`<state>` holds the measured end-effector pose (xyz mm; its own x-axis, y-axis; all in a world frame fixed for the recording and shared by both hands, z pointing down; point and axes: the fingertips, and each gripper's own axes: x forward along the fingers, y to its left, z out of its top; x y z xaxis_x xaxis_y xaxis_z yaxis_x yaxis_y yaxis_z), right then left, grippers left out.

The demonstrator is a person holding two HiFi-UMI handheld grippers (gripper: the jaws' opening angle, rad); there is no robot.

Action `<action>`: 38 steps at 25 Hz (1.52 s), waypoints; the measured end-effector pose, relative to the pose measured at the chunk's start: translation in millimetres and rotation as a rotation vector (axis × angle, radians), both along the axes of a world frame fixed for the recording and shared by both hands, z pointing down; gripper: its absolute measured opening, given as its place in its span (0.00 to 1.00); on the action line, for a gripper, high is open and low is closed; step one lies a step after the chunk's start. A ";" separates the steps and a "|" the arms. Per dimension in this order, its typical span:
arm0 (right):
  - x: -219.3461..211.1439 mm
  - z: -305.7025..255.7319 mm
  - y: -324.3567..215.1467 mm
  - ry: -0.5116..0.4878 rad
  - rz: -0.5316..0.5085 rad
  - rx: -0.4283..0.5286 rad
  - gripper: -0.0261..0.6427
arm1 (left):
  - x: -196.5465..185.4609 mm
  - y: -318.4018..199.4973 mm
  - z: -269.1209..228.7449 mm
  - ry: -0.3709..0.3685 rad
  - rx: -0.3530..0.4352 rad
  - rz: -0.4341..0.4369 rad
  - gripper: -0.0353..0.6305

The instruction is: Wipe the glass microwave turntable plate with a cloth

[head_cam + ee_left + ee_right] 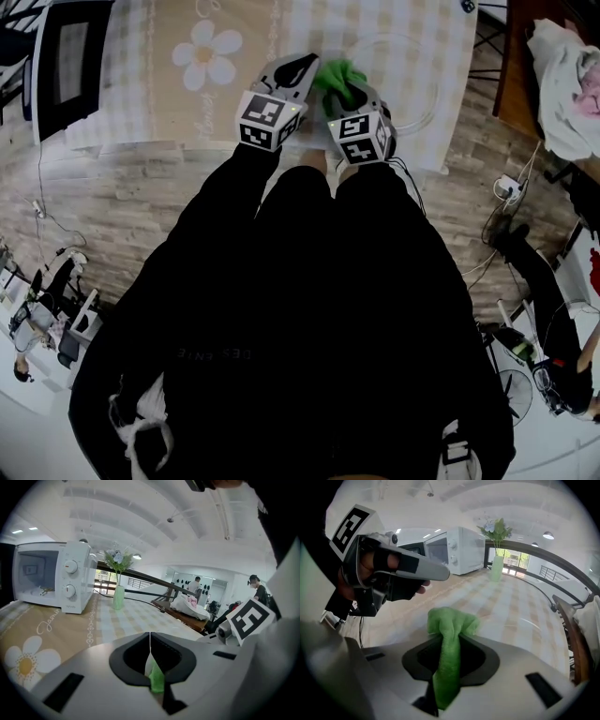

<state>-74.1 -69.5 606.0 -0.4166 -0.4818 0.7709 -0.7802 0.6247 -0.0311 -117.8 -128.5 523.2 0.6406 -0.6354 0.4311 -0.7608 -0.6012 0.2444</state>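
My right gripper (349, 92) (450, 637) is shut on a green cloth (337, 77) (451, 625), which bunches above the jaws and hangs down between them. The clear glass turntable plate (427, 103) lies flat on the checked tablecloth, just beyond and right of that gripper. My left gripper (302, 67) (150, 641) is held by a hand close to the cloth's left and is shut. A thin green sliver (156, 680) shows low between its jaws; what it is, I cannot tell. In the right gripper view the left gripper's tip (438, 571) hangs above and left of the cloth, apart from it.
A white microwave (70, 61) (51, 576) (457, 550) stands at the table's far left, door open. A green vase of flowers (118, 596) (497, 566) stands beyond it. The tablecloth has a daisy print (208, 52). People (257, 590) stand far back.
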 end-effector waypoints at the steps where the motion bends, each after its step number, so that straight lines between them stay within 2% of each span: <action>1: 1.2 -0.2 0.3 -0.002 0.003 0.003 0.18 | 0.7 1.5 0.2 0.000 -0.002 -0.004 0.09; 11: 46.9 3.5 5.5 -0.016 0.093 -0.015 0.17 | 15.1 25.6 1.3 -0.007 -0.008 -0.042 0.09; 26: 153.0 3.3 6.2 -0.014 0.266 -0.022 0.17 | 86.9 53.8 -2.0 -0.004 -0.012 0.038 0.09; 38: 233.4 5.8 5.2 0.007 0.397 0.002 0.17 | 102.6 62.3 -2.9 -0.006 -0.002 0.029 0.09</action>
<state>159.3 -64.3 611.8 -0.1922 -0.6057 0.7722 -0.9613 0.2746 -0.0239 -15.2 -66.1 520.2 0.6565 -0.6153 0.4364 -0.7442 -0.6228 0.2414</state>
